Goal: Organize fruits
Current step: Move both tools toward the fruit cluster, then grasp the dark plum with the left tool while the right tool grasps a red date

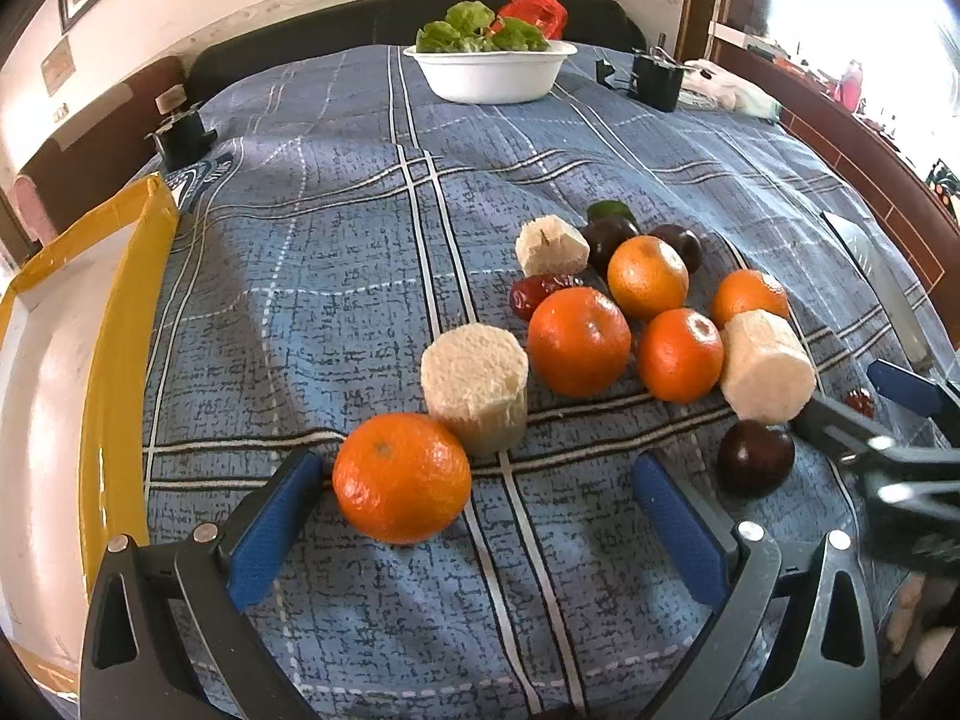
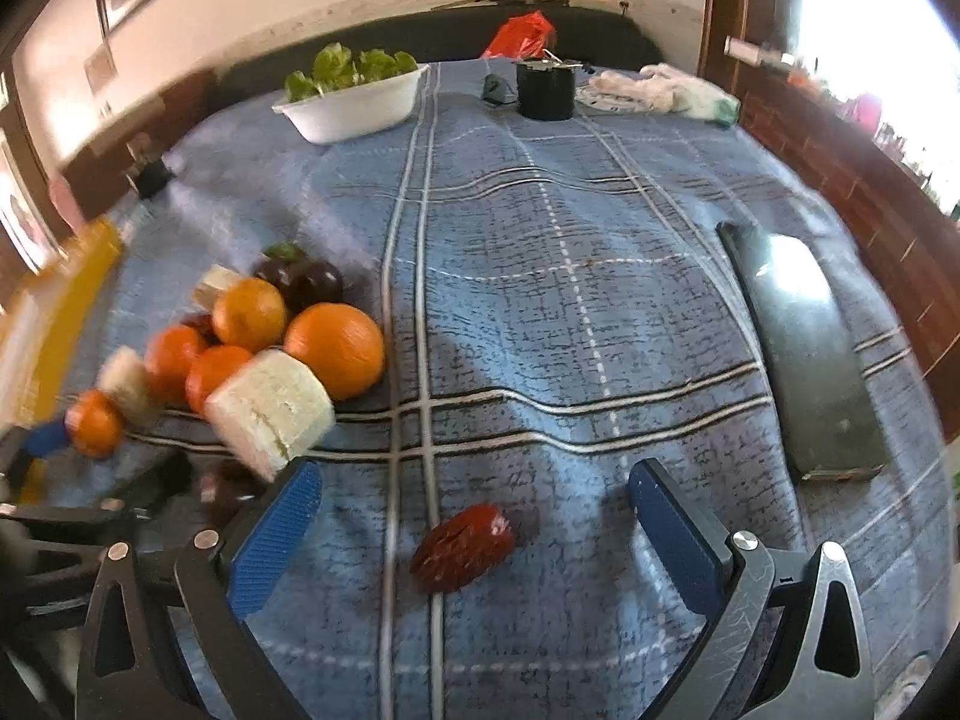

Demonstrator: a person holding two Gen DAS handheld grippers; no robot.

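The left gripper (image 1: 480,498) is spread wide and holds nothing. An orange (image 1: 401,477) sits on the blue cloth (image 1: 336,276) just inside its left finger — much nearer that side than the other, maybe touching it. The right gripper (image 2: 474,510) is spread wide too, with a red date (image 2: 462,547) lying between its fingers, slanted, not pinched. Farther off, the fruit pile (image 1: 648,312) waits, nearer the left gripper. I think each gripper takes its own fruit.

right tool (image 2: 474,516): wide apart | red date (image 2: 462,547): between pads, untouched
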